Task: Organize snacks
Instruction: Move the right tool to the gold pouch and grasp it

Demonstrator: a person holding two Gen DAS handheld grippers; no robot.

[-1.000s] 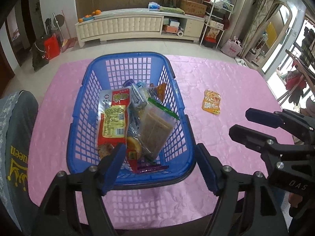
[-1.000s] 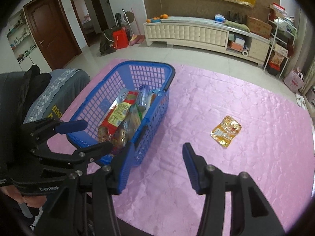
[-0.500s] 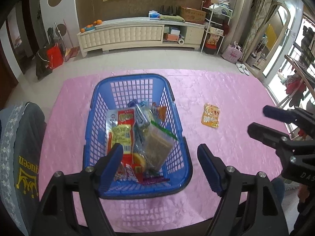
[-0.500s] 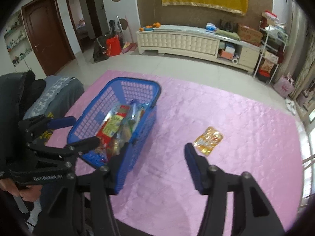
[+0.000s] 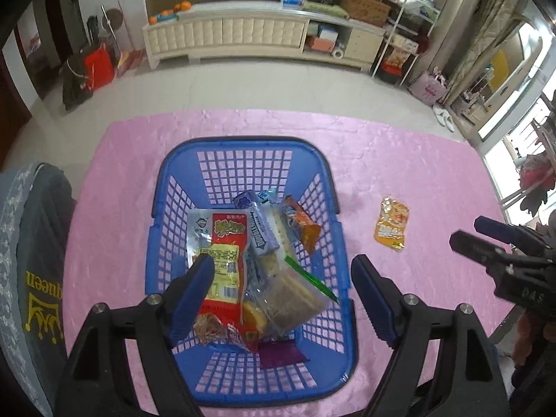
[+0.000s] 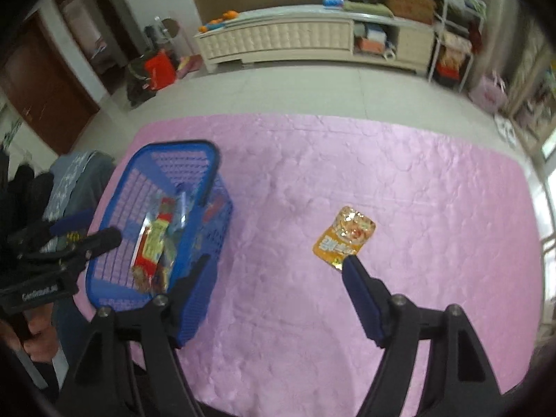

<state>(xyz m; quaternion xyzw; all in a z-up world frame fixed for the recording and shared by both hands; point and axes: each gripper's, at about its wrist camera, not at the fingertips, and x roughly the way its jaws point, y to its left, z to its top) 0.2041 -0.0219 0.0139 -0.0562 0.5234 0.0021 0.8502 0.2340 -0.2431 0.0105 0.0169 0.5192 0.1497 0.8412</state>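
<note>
Now we're hovering the left gripper (image 5: 279, 292), fingers apart, over the basket (image 5: 173, 187); right gripper (image 6: 278, 278), also apart, nr the orange packet (image 6: 344, 236).

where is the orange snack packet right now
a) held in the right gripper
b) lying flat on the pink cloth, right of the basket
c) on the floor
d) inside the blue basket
b: the orange packet lies on the pink cloth, apart from the blue basket, and the right gripper is open and holds nothing.
</note>
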